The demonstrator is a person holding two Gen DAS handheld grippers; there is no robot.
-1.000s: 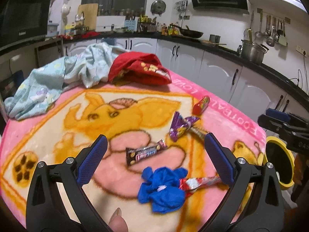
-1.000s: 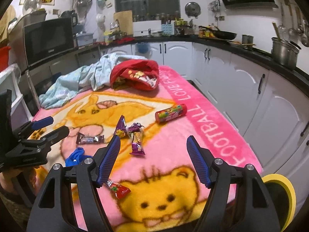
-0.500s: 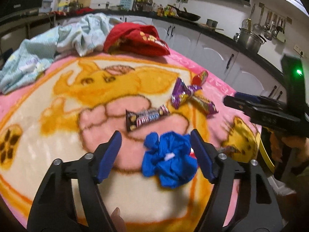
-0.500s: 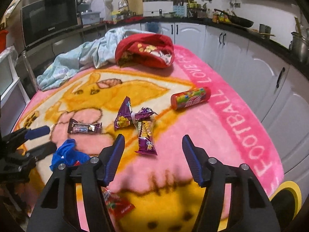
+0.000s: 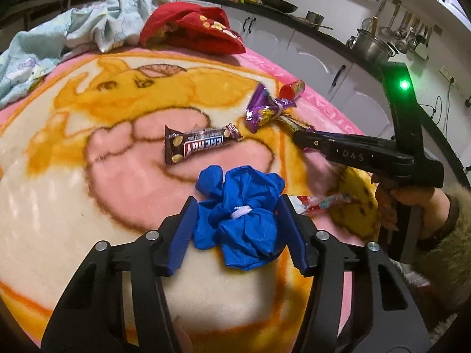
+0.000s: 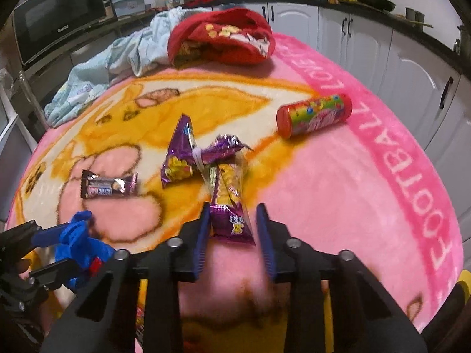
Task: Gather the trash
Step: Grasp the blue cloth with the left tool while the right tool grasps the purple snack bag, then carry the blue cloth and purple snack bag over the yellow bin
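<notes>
A crumpled blue glove point(image 5: 240, 214) lies on the pink cartoon blanket point(image 5: 73, 153), between the fingers of my left gripper point(image 5: 237, 214), which is open around it. My right gripper point(image 6: 234, 226) is open around the near end of a long purple snack packet point(image 6: 228, 197). A knotted purple wrapper point(image 6: 188, 153), a brown ENERGY bar point(image 5: 197, 145), a red candy tube point(image 6: 315, 114) and a red-and-white wrapper point(image 5: 318, 201) lie nearby. The left gripper and glove also show in the right wrist view point(image 6: 79, 241).
A red garment point(image 6: 220, 38) and a light blue cloth point(image 5: 59, 38) lie at the far end of the blanket. White cabinets point(image 6: 412, 58) and a black counter run along the right. A microwave point(image 6: 59, 14) stands at left. A yellow rim point(image 6: 465, 276) shows at lower right.
Both grippers have moved forward and down and their jaws have narrowed. The left now straddles the blue glove, the right straddles the long purple packet.
</notes>
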